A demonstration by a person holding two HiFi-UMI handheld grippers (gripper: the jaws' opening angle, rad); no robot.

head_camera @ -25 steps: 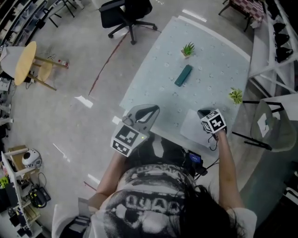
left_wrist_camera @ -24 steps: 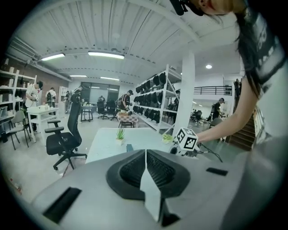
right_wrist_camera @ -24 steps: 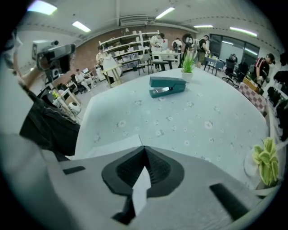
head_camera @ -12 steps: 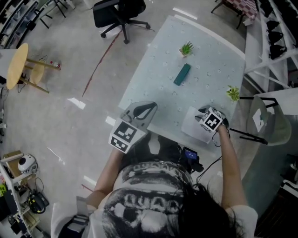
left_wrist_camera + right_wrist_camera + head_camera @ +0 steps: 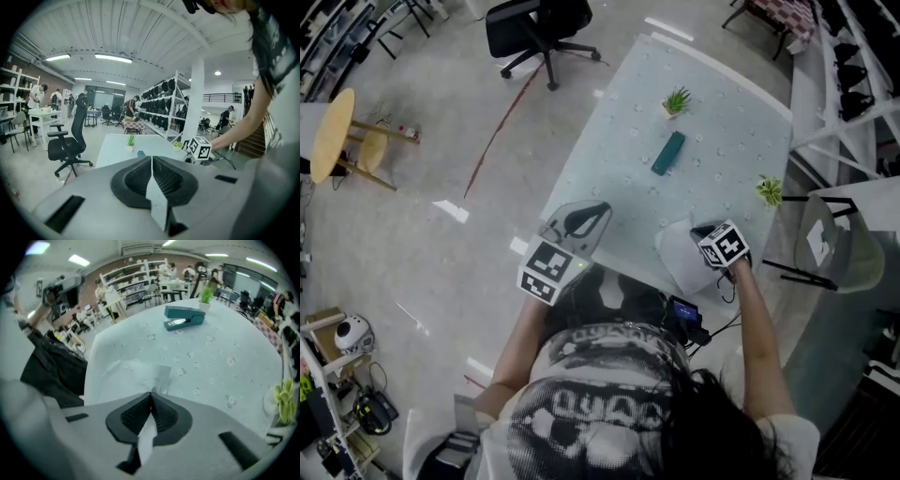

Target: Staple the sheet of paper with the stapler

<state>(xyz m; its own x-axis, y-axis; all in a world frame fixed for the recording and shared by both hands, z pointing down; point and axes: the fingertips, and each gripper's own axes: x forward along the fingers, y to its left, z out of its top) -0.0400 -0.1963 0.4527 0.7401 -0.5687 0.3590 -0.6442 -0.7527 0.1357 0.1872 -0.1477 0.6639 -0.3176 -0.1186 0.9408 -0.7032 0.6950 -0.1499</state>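
Note:
A teal stapler (image 5: 668,153) (image 5: 183,318) lies mid-table on the pale green table (image 5: 727,112). The white sheet of paper (image 5: 678,259) (image 5: 126,376) lies at the table's near edge, and its near side curls up. My right gripper (image 5: 709,234) (image 5: 151,393) points steeply down at that edge. Its jaws are closing, and they pinch the sheet's edge between the pads. My left gripper (image 5: 592,214) (image 5: 151,158) hovers shut and empty over the table's near left corner, far from the stapler.
Two small potted plants stand on the table, one beyond the stapler (image 5: 677,99) and one at the right edge (image 5: 772,191). A black office chair (image 5: 539,28) is off the far left corner. A grey chair (image 5: 839,248) stands to the right of the table.
The right gripper opened over the sheet and closed on its edge, and the paper now curls up off the table. The left gripper drifted slightly toward the near left.

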